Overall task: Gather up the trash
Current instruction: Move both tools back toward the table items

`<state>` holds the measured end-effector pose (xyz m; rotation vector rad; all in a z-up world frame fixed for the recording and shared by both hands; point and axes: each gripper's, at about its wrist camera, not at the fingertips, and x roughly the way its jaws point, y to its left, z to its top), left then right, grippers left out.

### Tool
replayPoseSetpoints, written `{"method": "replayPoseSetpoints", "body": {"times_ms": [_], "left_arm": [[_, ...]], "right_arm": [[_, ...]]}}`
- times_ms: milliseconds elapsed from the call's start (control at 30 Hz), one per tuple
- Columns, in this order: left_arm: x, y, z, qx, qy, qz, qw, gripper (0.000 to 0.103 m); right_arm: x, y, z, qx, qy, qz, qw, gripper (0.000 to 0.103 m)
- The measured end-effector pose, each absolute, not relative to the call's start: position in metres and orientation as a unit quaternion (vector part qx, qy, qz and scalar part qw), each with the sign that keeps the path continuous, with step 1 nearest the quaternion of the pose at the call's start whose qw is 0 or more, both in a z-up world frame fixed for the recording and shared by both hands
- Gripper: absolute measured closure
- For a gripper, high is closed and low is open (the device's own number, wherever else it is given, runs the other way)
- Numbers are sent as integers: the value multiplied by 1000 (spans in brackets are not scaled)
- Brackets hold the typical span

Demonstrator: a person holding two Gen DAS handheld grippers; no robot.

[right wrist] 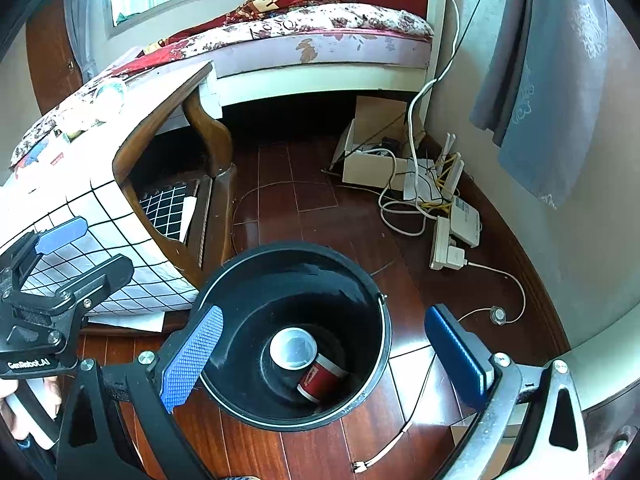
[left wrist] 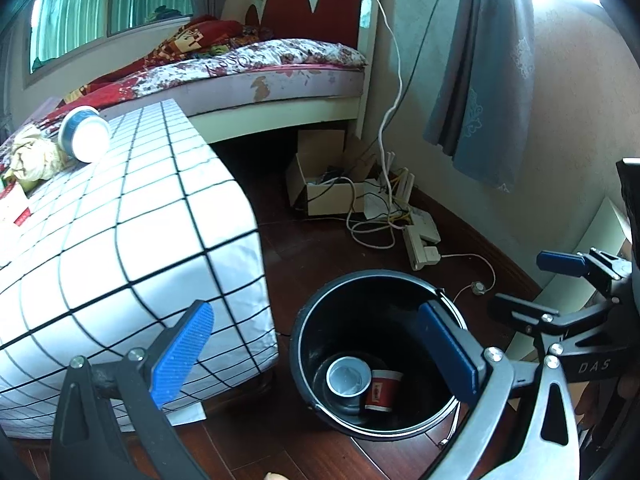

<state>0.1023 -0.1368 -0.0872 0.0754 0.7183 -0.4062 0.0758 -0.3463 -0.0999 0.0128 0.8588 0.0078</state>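
My right hand-held gripper (right wrist: 324, 360) hangs over the black bin (right wrist: 224, 280) on the floor with its jaws spread wide and nothing between them, and my left hand-held gripper (left wrist: 316, 356) is just as wide and just as empty beside it. Down in the bin lies a red paper cup (right wrist: 320, 380) on its side with a grey cup (right wrist: 294, 348) against it, so that part of the trash is in. What is left sits on the counter (left wrist: 132, 216) with the checked cloth: a blue-and-white cup (left wrist: 84, 136) tipped over near the far left corner, with a crumpled wad of paper (left wrist: 34, 156) touching it and what looks like a wrapper (left wrist: 16, 204) at the left edge. The tipped cup worries me most; being round and on its side, I judge it could roll off the far edge towards the bed (left wrist: 260, 76) if I nudge it with one finger before the jaws close. The wad is soft, and a shallow pinch might tear a shred off and leave the rest. The cloth hangs loose over the near corner, so a low reach could snag it and drag everything along. Swinging back, I could clip the bin's rim and tip it, or tangle with the white cables (right wrist: 412, 200) on the floor close by.
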Motion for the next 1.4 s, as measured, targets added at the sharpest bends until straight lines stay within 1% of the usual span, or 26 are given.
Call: {"method": "replayPoseSetpoints", "body": {"times_ms": [167,833,1133,1400], "left_arm": [[96,-120,-74,28,336,-181,924,1],[83,-29,-35,-2,296,-77,952,1],[83,22,-25,-18,279,-18,960,1],[78,79,-22,-32,270,47,961,1]], "right_arm": [[75,-334,-80,6,392,9,920,1],[85,-245,-34,-18,338,82,937,1],[101,-192,-20,-11,323,128,938,1],[113,-123,-13,-30,316,173,932,1]]}}
